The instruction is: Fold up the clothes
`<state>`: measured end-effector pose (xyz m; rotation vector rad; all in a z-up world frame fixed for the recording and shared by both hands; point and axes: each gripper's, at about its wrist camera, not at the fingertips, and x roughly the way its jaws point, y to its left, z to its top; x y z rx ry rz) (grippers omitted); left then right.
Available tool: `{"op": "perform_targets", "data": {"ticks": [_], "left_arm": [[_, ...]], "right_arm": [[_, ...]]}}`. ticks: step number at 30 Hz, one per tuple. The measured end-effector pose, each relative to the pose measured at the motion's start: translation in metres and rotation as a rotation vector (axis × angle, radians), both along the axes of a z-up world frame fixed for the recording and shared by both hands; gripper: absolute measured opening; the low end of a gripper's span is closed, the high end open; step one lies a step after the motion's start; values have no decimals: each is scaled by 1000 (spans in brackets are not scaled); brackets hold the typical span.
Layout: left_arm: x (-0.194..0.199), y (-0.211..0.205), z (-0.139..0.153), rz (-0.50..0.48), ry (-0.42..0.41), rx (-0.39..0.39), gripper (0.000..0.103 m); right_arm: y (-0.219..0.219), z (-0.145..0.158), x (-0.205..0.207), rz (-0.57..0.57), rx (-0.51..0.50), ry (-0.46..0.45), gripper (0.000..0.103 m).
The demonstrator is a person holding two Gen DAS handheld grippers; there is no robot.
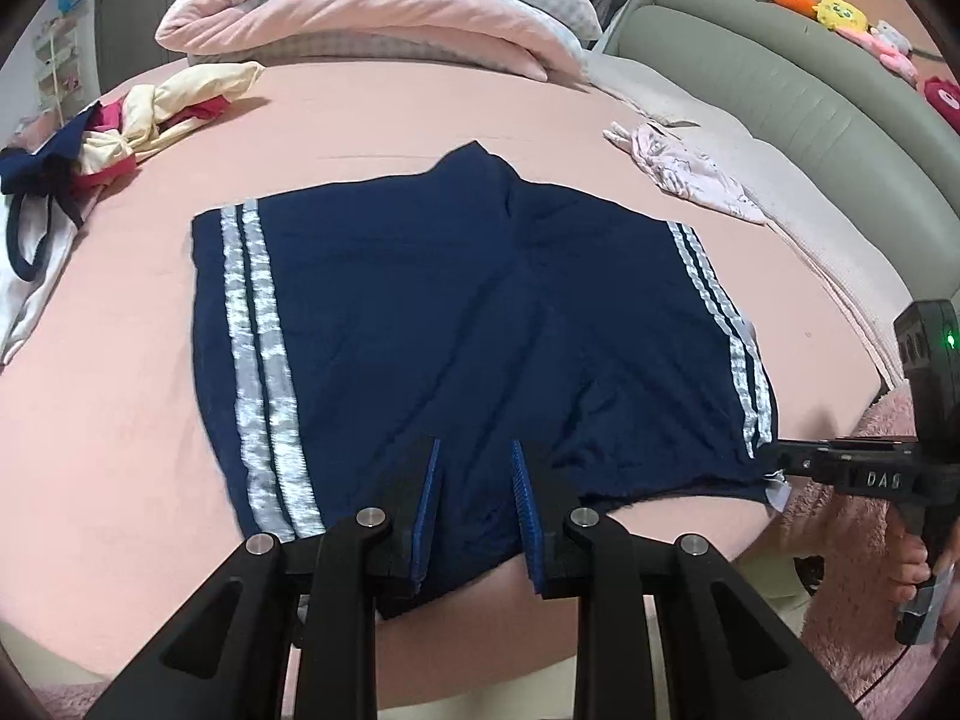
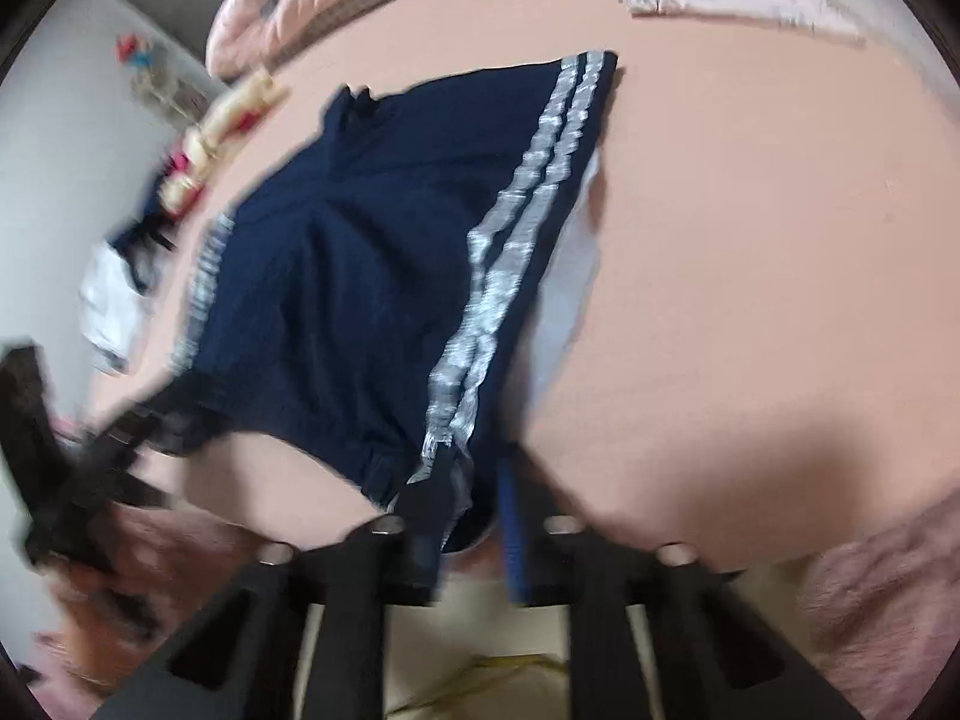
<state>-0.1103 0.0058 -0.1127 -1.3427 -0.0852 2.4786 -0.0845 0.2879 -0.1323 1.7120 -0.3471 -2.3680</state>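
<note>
- Showing the left gripper (image 1: 474, 510) at the middle of the near edge of the shorts (image 1: 450, 312), with jaws a little apart.
- Straddling the dark blue cloth there, with cloth filling the gap; not being clear enough to tell if squeezing it or only sitting around it.
- Pinching the near right corner of the shorts with the right gripper (image 2: 477, 498), jaws almost closed on the cloth beside the white stripes (image 2: 510, 228).
- Gripping that tool's handle with a hand (image 1: 915, 564), just right of the shorts.
- Finding the shorts lying spread out flat on a pink sheet (image 1: 120, 390).
- Seeing a small pink top (image 1: 690, 174) lying near the far right of the shorts, not touching.
- Seeing a heap of clothes (image 1: 120, 132) lying well off to the far left of the shorts.
- Seeing a folded pink blanket (image 1: 372, 6) sitting far beyond the shorts.
</note>
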Motion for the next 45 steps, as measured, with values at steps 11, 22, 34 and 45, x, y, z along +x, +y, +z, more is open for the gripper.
{"op": "perform_targets", "data": {"ticks": [11,22,34,45], "left_arm": [[-1,-29,0,87,-21,13,21],[-10,-21,-2,-20,-12,112,21],[-14,-10,4,-79,-10,53,21],[-24,10,-8,-78,-56,39,21]], "right_arm": [[12,-4,-20,-77,-166,-25,6],[-90,58,-115,171,-236,91,5],[-107,56,-101,139,-184,101,5],[-92,23,-60,173,157,116,45]]}}
